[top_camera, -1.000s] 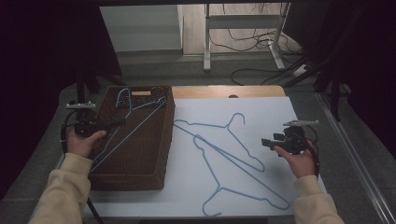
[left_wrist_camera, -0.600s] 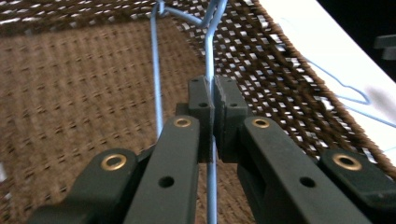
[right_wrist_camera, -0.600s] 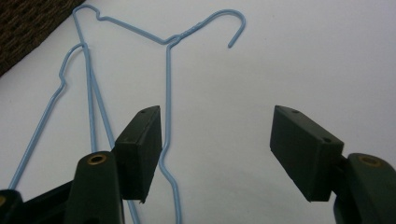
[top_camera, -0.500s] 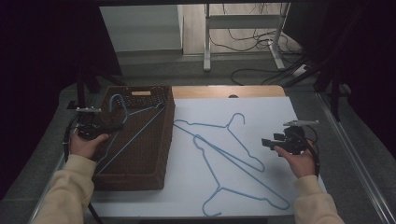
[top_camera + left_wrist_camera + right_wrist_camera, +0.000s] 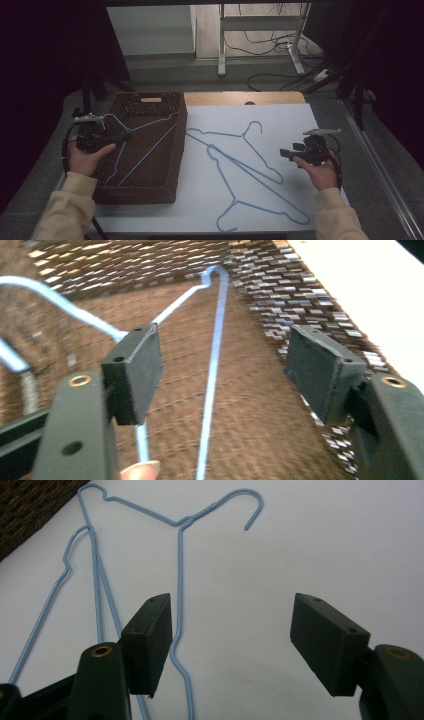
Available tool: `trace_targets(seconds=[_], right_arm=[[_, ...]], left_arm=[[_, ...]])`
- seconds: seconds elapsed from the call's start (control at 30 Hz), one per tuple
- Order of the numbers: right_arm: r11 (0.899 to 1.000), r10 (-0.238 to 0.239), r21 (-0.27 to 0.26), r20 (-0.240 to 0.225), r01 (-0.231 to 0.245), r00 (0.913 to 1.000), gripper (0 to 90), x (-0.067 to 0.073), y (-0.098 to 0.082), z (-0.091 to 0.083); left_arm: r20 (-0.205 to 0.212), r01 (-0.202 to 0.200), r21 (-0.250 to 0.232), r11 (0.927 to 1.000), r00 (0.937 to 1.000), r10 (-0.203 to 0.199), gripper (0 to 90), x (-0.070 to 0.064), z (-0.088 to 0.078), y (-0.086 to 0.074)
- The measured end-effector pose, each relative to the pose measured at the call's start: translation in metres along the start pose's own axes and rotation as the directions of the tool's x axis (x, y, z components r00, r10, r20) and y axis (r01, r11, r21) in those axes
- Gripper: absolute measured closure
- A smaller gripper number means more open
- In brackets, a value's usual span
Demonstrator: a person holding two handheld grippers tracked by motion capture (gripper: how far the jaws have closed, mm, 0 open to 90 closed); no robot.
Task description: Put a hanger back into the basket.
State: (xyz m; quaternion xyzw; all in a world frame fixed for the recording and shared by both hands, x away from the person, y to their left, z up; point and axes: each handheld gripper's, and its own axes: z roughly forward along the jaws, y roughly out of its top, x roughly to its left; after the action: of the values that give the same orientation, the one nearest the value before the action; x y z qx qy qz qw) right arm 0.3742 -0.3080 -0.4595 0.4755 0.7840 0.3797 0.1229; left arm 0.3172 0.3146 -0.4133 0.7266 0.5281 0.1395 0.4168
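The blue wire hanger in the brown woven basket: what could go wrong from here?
1. The blue wire hanger leans on the rim of the brown woven basket; it may slide or tip out.
2. The left tongs have just been opening, with wire between the pads; pulling back could snag it.
3. The two blue wire hangers on the white sheet overlap, so lifting one may drag the other.
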Motion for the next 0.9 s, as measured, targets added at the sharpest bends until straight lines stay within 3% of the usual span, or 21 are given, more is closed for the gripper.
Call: trace_targets(seconds=[0.17,0.4,0.5,0.9], right_arm=[[1.000,-0.006,0.000,-0.005,0.006,1.0000,33.0,0.002,0.000,-0.001],[1.000,-0.029,0.003,-0.014,0.029,0.9995,31.4,0.008,-0.001,-0.003],[0.999,-0.037,0.002,-0.020,0.037,0.9991,31.0,0.012,-0.002,-0.003],[0.990,-0.138,0.003,-0.089,0.139,0.9864,29.1,0.039,-0.014,-0.005]], left_arm=[[0.083,-0.075,-0.020,0.9970,0.9936,0.076,24.6,-0.028,-0.004,-0.004],[0.174,-0.084,-0.046,0.9954,0.9805,0.091,23.2,-0.054,-0.003,-0.013],[0.180,-0.112,-0.035,0.9930,0.9768,0.117,23.2,-0.063,0.001,-0.017],[0.187,-0.134,-0.022,0.9907,0.9728,0.136,23.4,-0.091,0.005,-0.032]])
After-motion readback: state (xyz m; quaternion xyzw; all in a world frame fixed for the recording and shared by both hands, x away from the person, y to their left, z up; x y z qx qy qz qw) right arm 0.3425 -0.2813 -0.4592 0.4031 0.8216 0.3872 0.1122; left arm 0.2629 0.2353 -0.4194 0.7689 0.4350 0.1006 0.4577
